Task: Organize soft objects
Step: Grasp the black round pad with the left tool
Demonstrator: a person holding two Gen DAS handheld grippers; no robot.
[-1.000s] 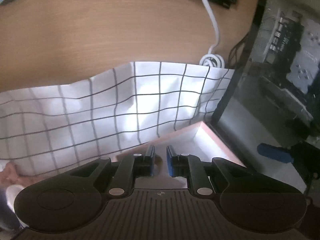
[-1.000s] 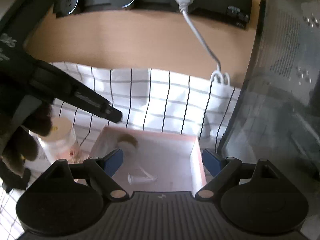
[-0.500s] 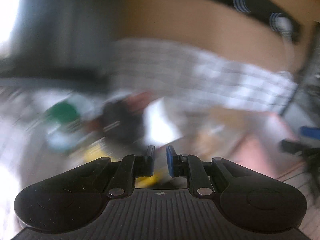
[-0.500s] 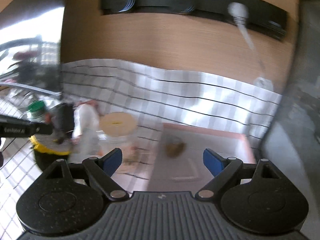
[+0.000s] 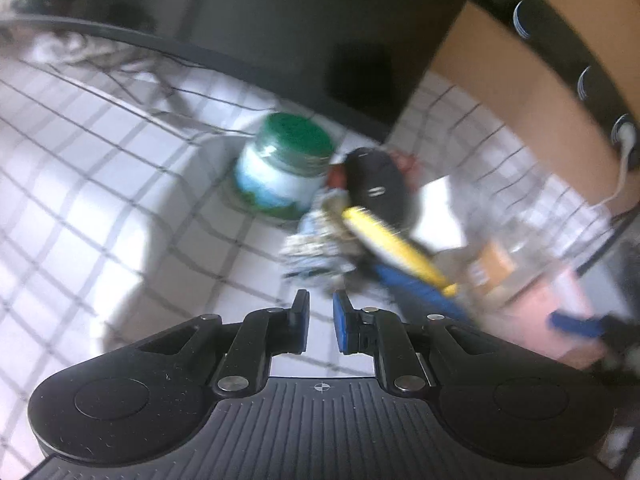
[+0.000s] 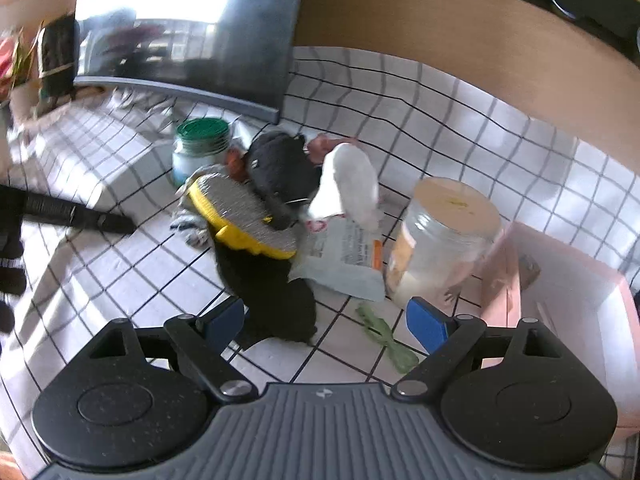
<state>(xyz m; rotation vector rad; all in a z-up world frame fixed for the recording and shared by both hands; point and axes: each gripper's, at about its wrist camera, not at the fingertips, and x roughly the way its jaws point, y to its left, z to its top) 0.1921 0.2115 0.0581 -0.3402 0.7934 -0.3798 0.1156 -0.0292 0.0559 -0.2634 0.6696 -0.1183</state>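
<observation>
A heap of soft things lies on the checked cloth (image 6: 460, 112): a yellow-rimmed grey sponge pad (image 6: 244, 212), a black cap (image 6: 280, 172), a white sock (image 6: 352, 184), a black cloth (image 6: 268, 288) and a patterned rag (image 5: 316, 244). The pink box (image 6: 568, 304) stands to the right. My right gripper (image 6: 326, 320) is open and empty just in front of the heap. My left gripper (image 5: 320, 320) is nearly shut with a narrow gap, empty, near the rag; the left gripper also shows in the right wrist view (image 6: 80, 216).
A green-lidded jar (image 6: 202, 148) stands behind the heap and a clear jar with a tan lid (image 6: 444, 240) beside the pink box. A paper packet (image 6: 344, 256) and a green strip (image 6: 384, 336) lie on the cloth. A dark monitor (image 6: 184, 28) stands behind.
Both grippers have swung left, away from the pink box and toward the heap. The views went from the box to the heap and jars. The jaws have kept their openings.
</observation>
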